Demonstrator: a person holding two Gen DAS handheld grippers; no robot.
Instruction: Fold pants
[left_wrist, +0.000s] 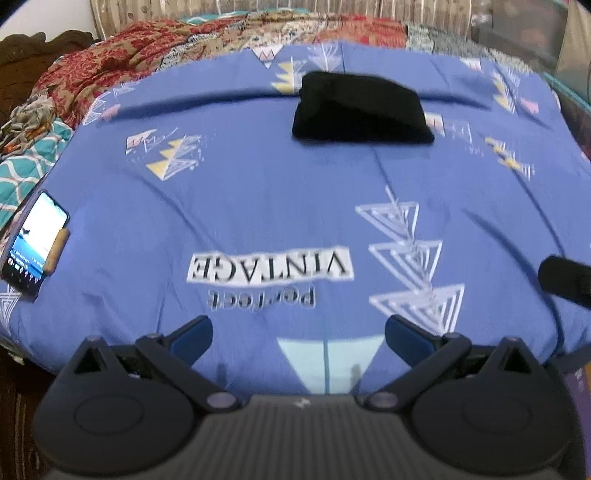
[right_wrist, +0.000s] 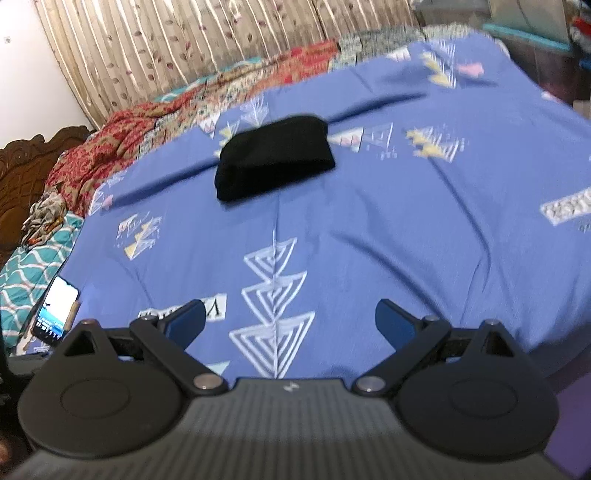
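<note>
Both hand-held grippers open and empty, held level above the near edge of the bed.

The left hand-held gripper (left_wrist: 298, 334) has its jaws spread wide; the two blue-padded fingers (left_wrist: 194, 332) angle outward from black linkage arms, and nothing lies between them. The right hand-held gripper (right_wrist: 290, 317) shows the same configuration: jaws fully apart, blue pads (right_wrist: 393, 319) facing inward, no contact with any surface. Each unit points forward, its ribbed grey body and round black pivot housings filling the lower part of its own view. A dark rounded part at the right edge of the left wrist view may belong to the right unit; this cannot be confirmed.
</note>
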